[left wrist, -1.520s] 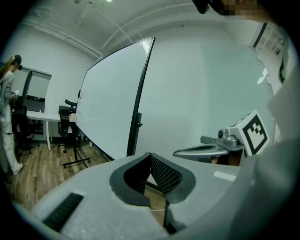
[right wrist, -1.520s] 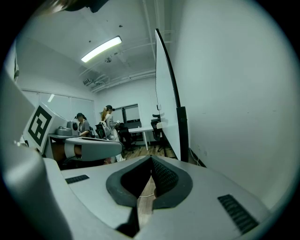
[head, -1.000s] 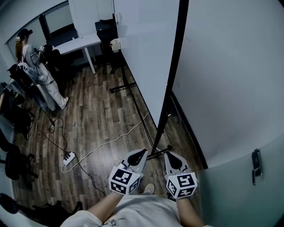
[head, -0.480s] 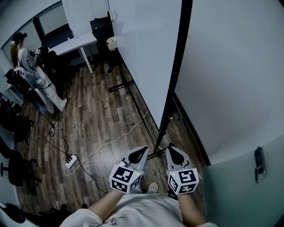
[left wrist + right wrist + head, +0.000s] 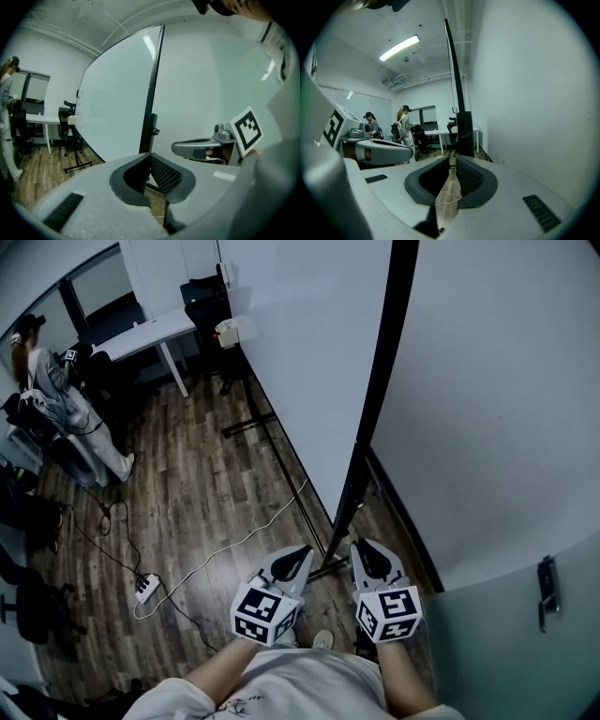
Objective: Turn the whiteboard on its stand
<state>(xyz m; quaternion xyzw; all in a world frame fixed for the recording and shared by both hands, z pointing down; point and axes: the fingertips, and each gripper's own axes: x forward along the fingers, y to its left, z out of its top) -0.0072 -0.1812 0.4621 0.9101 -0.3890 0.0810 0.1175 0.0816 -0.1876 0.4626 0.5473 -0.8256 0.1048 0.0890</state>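
Observation:
The whiteboard is a tall white panel in a black frame, standing almost parallel to the wall on a black stand with floor feet. Both grippers hang low in front of the person, just short of the near foot. The left gripper is shut and holds nothing. The right gripper is shut too, with its tips pointing at the frame's near post. In the left gripper view the board's face and its black edge rise ahead. Neither gripper touches the board.
A wall runs close behind the board, with a door and its handle at the lower right. A power strip and cables lie on the wood floor. A person stands by a white desk and chairs at the far left.
Both grippers have edged slightly forward toward the stand's near foot. The view has shifted a little, so the room slides left. Both stay shut.

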